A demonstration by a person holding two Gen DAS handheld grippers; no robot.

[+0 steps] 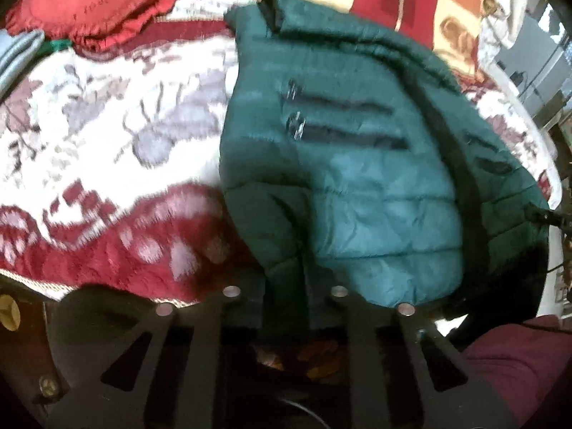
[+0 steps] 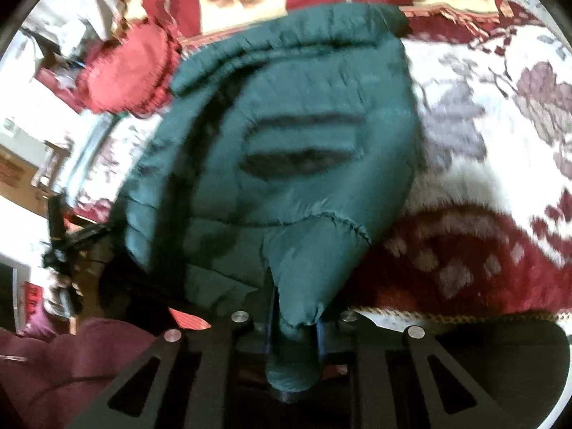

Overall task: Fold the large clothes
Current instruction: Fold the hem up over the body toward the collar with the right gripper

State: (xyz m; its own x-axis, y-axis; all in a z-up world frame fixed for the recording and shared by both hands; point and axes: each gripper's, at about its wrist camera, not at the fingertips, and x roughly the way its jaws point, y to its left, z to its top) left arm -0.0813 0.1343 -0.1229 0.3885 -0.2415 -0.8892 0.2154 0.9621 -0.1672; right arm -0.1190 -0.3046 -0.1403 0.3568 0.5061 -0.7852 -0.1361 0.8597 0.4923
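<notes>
Right wrist: right claw (image 2: 295, 325) pinches the jacket (image 2: 286, 136) hem at bottom centre; left claw (image 1: 286, 307) likewise grips it.

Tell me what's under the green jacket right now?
The green puffer jacket lies on a red-and-white floral blanket, visible beside it. Both grippers pinch its near edge; whatever is beneath the jacket is covered.

Floral blanket (image 1: 107, 136); red ruffled cushion (image 1: 96, 3).

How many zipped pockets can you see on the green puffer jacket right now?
2 on the green quilted puffer jacket: an upper zipped pocket and a lower zipped pocket just below it. Folds may hide others.
</notes>
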